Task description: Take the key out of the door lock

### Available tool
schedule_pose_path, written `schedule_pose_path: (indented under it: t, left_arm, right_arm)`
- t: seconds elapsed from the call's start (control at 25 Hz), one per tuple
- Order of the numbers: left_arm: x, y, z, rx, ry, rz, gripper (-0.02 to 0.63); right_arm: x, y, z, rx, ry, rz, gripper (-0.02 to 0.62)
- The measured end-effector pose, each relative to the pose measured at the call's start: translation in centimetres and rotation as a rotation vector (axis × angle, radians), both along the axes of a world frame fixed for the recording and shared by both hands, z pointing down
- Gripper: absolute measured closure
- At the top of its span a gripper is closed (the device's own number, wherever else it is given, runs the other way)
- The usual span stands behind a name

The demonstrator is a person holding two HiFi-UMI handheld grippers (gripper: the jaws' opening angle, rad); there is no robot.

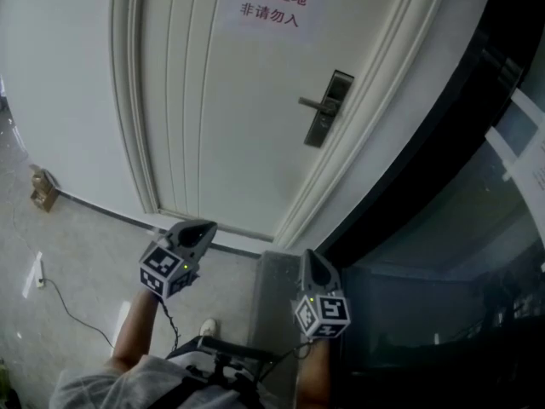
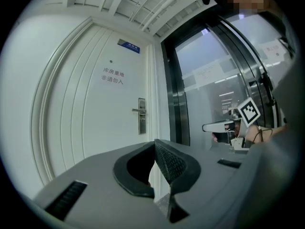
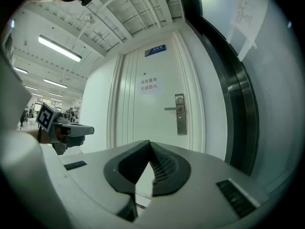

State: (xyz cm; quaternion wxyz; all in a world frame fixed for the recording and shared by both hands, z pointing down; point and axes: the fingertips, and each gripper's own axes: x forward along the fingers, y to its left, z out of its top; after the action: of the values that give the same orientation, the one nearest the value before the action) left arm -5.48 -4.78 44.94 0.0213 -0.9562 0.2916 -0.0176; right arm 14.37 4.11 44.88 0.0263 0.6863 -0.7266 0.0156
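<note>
nearest, the person's two bare arms (image 1: 136, 335) reach forward. the left gripper (image 1: 200, 231) and the right gripper (image 1: 308, 258) are held level, side by side but apart, and both point at the door. the left gripper view shows its jaws closed, tips touching, with nothing between them. the right gripper view shows the same: jaws closed and empty. each gripper view also catches the other gripper off to its side.

a white shoe (image 1: 207, 326) shows on the floor between the arms. at the left lies a white power strip (image 1: 39, 273) with a thin cable, and farther off a small brown box (image 1: 43, 187) sits by the wall. only the head view shows these floor things.

farther on stands the white door (image 1: 213, 100). red writing (image 1: 271, 5) on it reads "库房重地 非请勿入". the silver lock (image 1: 329, 109) with its handle is on the door's right side, well apart from both grippers. the key is too small to make out in any view.

the gripper views show a blue plate (image 3: 156, 50) above the door, but its words are too small to read. right of the door is a dark-framed glass wall (image 1: 426, 254) with papers (image 1: 528, 156) stuck on it. the right gripper view alone shows ceiling lights (image 3: 59, 49) in a long room far left.
</note>
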Motion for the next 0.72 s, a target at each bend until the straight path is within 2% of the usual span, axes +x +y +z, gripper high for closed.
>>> schedule_pose_path:
  t: [0.56, 0.72]
  left_arm:
    - [1.0, -11.8, -0.7, -0.024, 0.026, 0.034, 0.601]
    - [1.3, -14.1, 0.3, -0.015, 0.008, 0.034, 0.601]
  right_arm:
    - [1.2, -11.0, -0.6, -0.017, 0.011, 0.041, 0.584]
    - [1.9, -12.9, 0.3, -0.013, 0.011, 0.057, 0.584]
